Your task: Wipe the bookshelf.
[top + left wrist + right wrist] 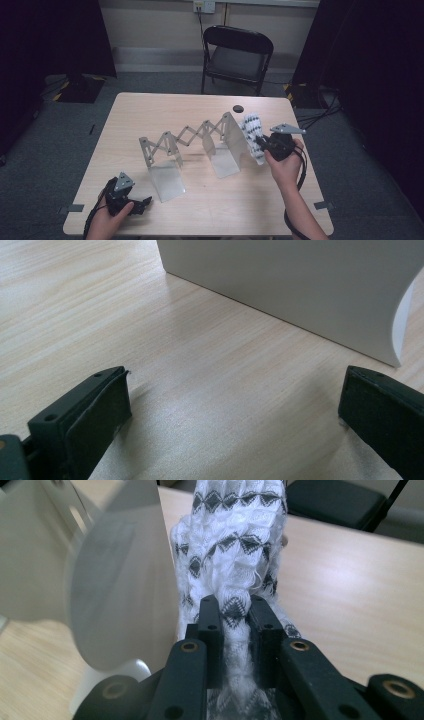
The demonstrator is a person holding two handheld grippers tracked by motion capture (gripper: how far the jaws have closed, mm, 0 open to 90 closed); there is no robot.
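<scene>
Right hand-held gripper [261, 144] at about 3 o'clock on the desk [150, 107], held by the person's right hand [285, 167]; its jaws are drawn narrow and pinch a bunch of a white knitted sock [252, 132] with a black diamond pattern; in the right gripper view the fabric [232, 555] is squeezed between the two black jaws and rises beyond them in a crumpled column; no earlier view to compare.

Sock sits just beside the rightmost panel [235, 135] of an expandable scissor-lattice rack [185, 137], on the panel's 3 o'clock side; whether fabric touches the panel cannot be told from the high view; in the right gripper view the pale panel [120, 580] stands close at the sock's 9 o'clock.

Rack runs across the desk centre from about 8 o'clock to 2 o'clock, with translucent white plates standing upright beneath the lattice.

Left hand-held gripper [140, 206] at about 7 o'clock near the desk's near edge, in the person's left hand [102, 222]; jaws stand wide with nothing between them; in the left gripper view bare wood grain lies between the jaws and a white rack plate [300, 285] stands ahead at 12 to 1 o'clock, apart from both jaws.

Black folding chair [237, 52] beyond the desk at 12 o'clock; small dark round spot [238, 108] on the desk near the far edge.
</scene>
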